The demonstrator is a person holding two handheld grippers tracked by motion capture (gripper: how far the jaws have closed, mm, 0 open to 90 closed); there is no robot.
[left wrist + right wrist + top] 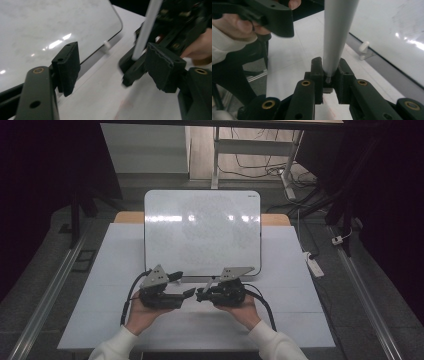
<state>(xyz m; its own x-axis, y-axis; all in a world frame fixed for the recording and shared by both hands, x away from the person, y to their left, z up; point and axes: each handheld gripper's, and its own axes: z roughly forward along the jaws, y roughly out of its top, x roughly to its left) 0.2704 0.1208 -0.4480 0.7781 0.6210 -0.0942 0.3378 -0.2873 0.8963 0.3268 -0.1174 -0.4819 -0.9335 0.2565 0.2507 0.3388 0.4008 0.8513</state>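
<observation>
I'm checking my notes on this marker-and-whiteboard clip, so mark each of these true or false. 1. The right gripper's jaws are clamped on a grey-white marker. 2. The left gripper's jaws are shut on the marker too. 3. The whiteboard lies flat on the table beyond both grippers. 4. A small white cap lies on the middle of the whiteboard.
1. True: the right gripper grips the marker at its lower end.
2. False: the left gripper has its jaws apart, with nothing between them.
3. True: the whiteboard lies on the table, past the grippers.
4. False: the small white cap lies on the table beside the whiteboard's edge.
</observation>
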